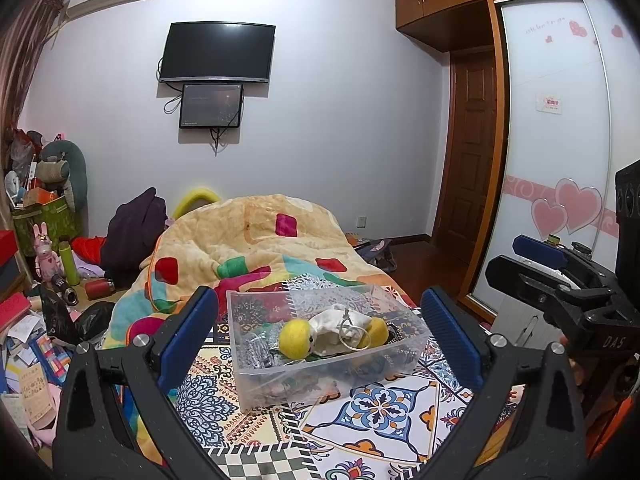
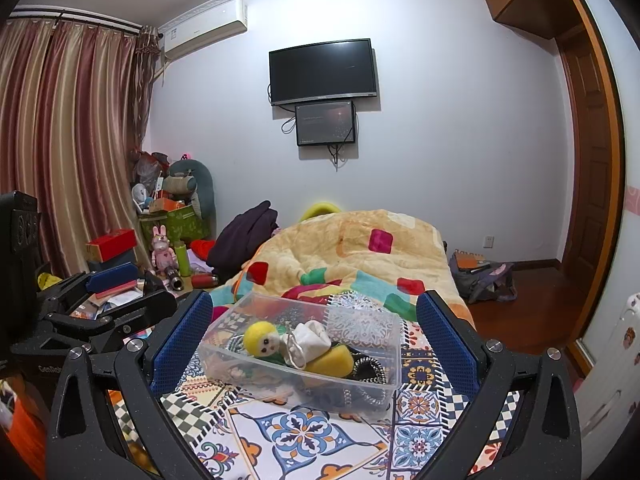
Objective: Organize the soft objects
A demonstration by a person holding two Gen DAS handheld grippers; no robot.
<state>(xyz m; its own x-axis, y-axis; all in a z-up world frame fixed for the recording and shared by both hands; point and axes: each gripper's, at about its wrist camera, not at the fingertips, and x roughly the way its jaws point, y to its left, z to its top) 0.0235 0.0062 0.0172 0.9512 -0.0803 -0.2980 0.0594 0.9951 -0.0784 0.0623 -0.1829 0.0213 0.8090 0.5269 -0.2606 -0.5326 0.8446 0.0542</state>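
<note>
Between picks or done: left gripper [image 1: 320,340] and right gripper [image 2: 314,344] both spread wide, empty, near the clear box [image 1: 256,384] holding the yellow felt doll [image 2: 262,338] and white pouch [image 1: 338,330]; next, likely seeking remaining soft items.

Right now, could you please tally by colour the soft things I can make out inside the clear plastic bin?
Yellow: 2, a felt doll head and a yellow felt piece
White: 1, a drawstring pouch
Silver-and-black sparkly: 1, a beaded piece, possibly more hidden beneath
Total: 4 distinguishable items in the clear bin
</note>
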